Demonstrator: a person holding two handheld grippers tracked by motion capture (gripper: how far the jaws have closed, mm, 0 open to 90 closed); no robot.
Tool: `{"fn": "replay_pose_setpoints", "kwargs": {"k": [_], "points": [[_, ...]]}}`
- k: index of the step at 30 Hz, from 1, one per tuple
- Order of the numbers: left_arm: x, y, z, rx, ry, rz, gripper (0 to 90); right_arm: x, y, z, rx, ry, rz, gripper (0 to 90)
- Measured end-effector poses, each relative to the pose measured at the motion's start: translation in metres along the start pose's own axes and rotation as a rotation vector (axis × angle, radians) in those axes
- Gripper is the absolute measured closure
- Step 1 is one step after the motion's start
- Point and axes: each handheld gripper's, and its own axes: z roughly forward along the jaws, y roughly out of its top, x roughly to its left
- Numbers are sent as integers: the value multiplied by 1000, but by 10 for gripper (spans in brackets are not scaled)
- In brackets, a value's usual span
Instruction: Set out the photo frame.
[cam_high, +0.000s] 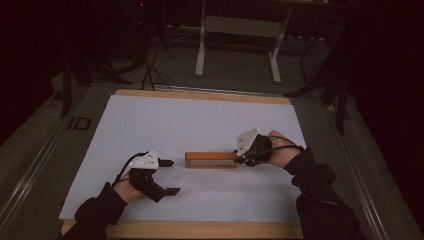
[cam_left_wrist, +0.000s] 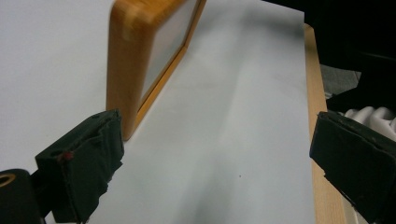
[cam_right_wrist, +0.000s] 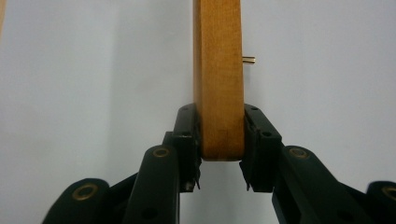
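Note:
A wooden picture frame with a pale panel stands on its long edge on the white sheet, held up at its right end. My right gripper is shut on that end; in the right gripper view both pads clamp the frame's narrow edge, and a small brass pin sticks out of one face. My left gripper stands open at the lower left, a short way from the frame's left end. In the left gripper view the frame's corner lies just beyond one fingertip, untouched.
A white sheet covers a wooden board whose edges show at front and back. The person's dark sleeves come in at the bottom corners. Table legs and cables stand on the floor beyond the board.

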Motion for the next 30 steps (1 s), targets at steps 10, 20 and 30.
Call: {"fn": "replay_pose_setpoints", "kwargs": {"k": [10,20,30], "points": [[1,-2,2,-1,-4,-3,35,-30,-1,6,4,72,103,679],[2,-5,3,-5,23,-2,35,-46,-4,10,-14,94,158,668],[4,-8,4,-8,28,-10,35,-58,-7,15,-30,94,210,657]]}}
